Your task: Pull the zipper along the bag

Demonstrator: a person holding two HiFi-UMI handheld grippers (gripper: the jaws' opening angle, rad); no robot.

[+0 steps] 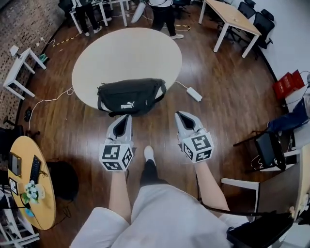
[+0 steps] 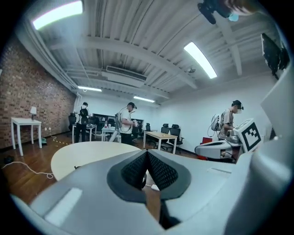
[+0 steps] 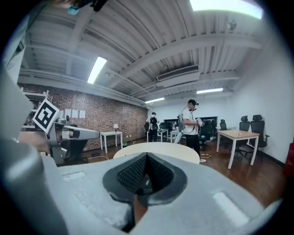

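Note:
A black waist bag (image 1: 131, 95) with a white logo lies on the near edge of a round white table (image 1: 126, 53). I cannot make out its zipper pull. My left gripper (image 1: 127, 116) hovers just in front of the bag's near side, pads pressed together with nothing between them (image 2: 147, 153). My right gripper (image 1: 180, 115) hangs over the floor to the right of the bag, clear of it; its pads also meet at the tip (image 3: 147, 157). In both gripper views the jaws hide the bag, and only the tabletop (image 2: 87, 153) shows beyond them.
A white power strip (image 1: 193, 94) with its cable lies on the wooden floor right of the table. A small white side table (image 1: 22, 68) stands at left, a wooden desk (image 1: 232, 19) at back right, and people (image 1: 162, 14) behind the table. A yellow round table (image 1: 34, 193) is near left.

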